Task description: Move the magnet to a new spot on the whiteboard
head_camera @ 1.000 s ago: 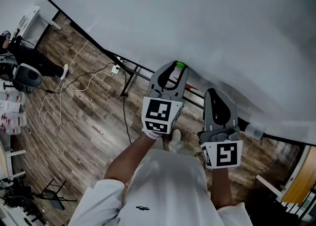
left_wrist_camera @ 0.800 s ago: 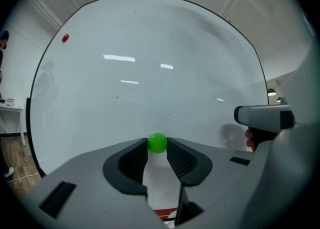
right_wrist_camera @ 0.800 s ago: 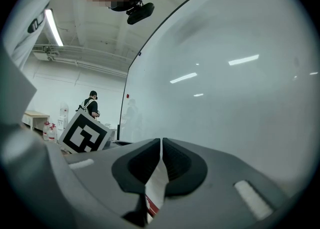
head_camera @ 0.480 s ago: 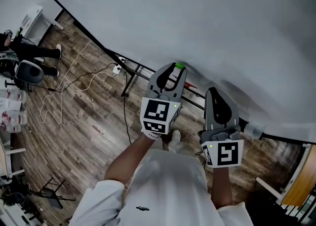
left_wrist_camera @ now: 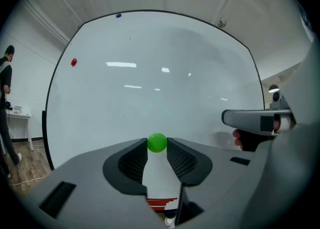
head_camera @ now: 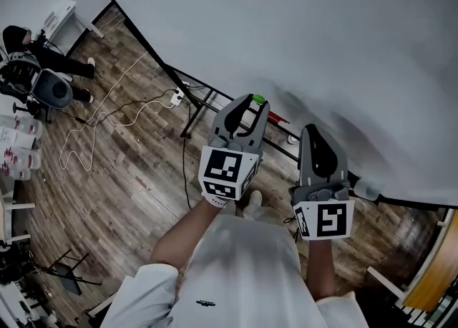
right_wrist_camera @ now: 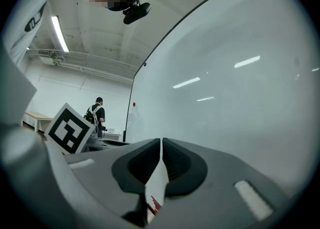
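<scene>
The left gripper (head_camera: 255, 102) has its jaws clamped on the small round green magnet (left_wrist_camera: 157, 142), held close before the large white whiteboard (left_wrist_camera: 165, 88) near its lower edge. Whether it touches the board is unclear. The right gripper (right_wrist_camera: 161, 142) idles at 3 o'clock, jaws pressed together on nothing. The pickup looks done; choosing a spot and releasing remain. A small red magnet (left_wrist_camera: 74, 62) sits far off at 10 o'clock.

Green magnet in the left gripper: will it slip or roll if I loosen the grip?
Probably slippery: the green magnet looks smooth and round, and it is pinched only at the left gripper's jaw tips. If dropped, it would likely roll. Against the whiteboard it should cling, as the red magnet does.
</scene>
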Demonstrator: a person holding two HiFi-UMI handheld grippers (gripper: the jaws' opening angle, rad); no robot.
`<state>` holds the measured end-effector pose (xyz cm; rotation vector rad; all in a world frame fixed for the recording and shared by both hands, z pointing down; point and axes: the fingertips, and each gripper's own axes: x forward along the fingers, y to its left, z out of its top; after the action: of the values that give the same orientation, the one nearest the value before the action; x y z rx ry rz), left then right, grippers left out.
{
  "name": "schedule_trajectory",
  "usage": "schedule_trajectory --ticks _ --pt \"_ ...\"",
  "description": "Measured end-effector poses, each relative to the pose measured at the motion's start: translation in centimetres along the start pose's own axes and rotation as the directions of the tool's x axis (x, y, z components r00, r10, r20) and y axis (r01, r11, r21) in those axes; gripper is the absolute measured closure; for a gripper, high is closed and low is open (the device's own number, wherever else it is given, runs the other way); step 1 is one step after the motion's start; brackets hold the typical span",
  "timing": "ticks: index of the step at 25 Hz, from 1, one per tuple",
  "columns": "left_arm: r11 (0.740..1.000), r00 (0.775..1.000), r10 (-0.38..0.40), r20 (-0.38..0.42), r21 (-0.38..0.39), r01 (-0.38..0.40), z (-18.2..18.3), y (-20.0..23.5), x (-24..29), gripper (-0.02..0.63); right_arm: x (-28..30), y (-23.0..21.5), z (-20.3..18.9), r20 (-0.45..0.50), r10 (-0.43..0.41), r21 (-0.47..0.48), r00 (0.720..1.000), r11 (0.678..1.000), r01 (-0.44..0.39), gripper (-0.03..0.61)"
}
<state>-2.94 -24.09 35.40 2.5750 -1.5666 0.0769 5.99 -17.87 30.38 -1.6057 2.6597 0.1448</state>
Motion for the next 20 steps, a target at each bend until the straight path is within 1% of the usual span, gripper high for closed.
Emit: schedule_trajectory --ticks 3,13,20 --pt "1.000 1.000 -0.007 0.009 0.004 0.007 0.2 -0.5 -1.4 0.492 -0.4 0.2 0.1 0.010 0.002 0.005 1.000 1.000 -0.002 0.569" --pt "0.999 0.999 0.013 0.046 0.031 -0.014 1.0 -1.3 -5.5 0.492 -1.7 0.4 0.3 0.033 0.009 0.009 0.999 1.000 -0.010 0.569" --pt "0.999 0.999 0.025 0.047 0.045 -0.027 1.2 -1.5 -7.7 0.491 -2.3 0.9 0.3 0.029 0.016 0.021 0.999 1.000 -0.016 0.569"
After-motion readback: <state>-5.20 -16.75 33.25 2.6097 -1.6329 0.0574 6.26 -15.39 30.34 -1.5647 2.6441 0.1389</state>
